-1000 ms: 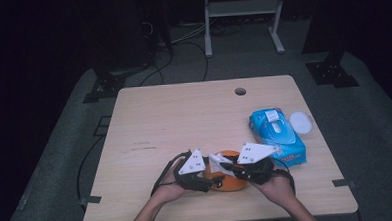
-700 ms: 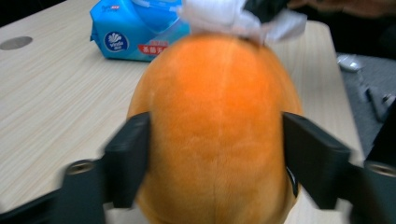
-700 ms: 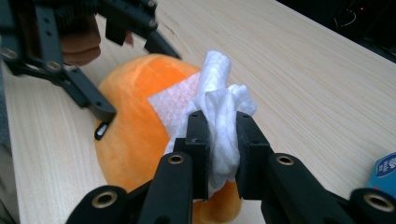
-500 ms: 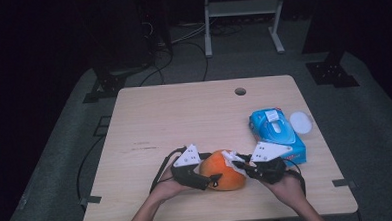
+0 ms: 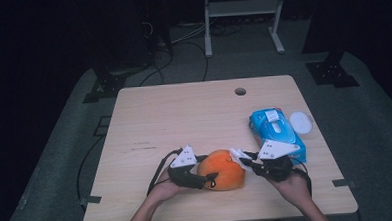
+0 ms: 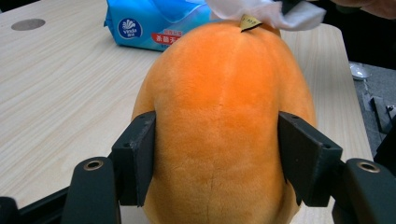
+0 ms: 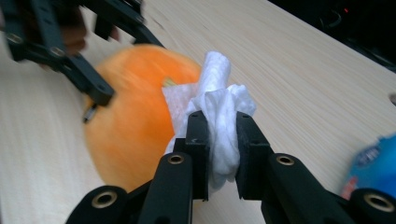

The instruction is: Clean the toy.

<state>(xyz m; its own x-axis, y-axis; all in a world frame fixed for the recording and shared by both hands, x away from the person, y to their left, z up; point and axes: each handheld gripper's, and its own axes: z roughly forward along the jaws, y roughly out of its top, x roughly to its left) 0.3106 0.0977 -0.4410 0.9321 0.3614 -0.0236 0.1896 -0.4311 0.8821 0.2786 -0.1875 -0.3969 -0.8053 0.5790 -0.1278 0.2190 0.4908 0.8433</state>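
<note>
An orange plush toy (image 5: 220, 169) lies near the table's front edge. My left gripper (image 5: 207, 173) holds it from the left. In the left gripper view its jaws (image 6: 217, 163) press on both sides of the toy (image 6: 224, 107); they have just been closing on it. My right gripper (image 5: 244, 161) is at the toy's right end, shut on a crumpled white tissue (image 5: 236, 154). In the right gripper view the tissue (image 7: 217, 88) stands up between the jaws (image 7: 217, 126) and touches the toy (image 7: 126, 116).
A blue pack of tissues (image 5: 277, 132) lies right of the toy on the wooden table (image 5: 184, 111), with a small white round lid (image 5: 300, 121) beside it. A cable hole (image 5: 240, 91) sits near the far edge. Dark floor and stands surround the table.
The right gripper with the tissue has slid to the right, off the top of the orange toy, so more of the toy shows. The left gripper stays on the toy.
</note>
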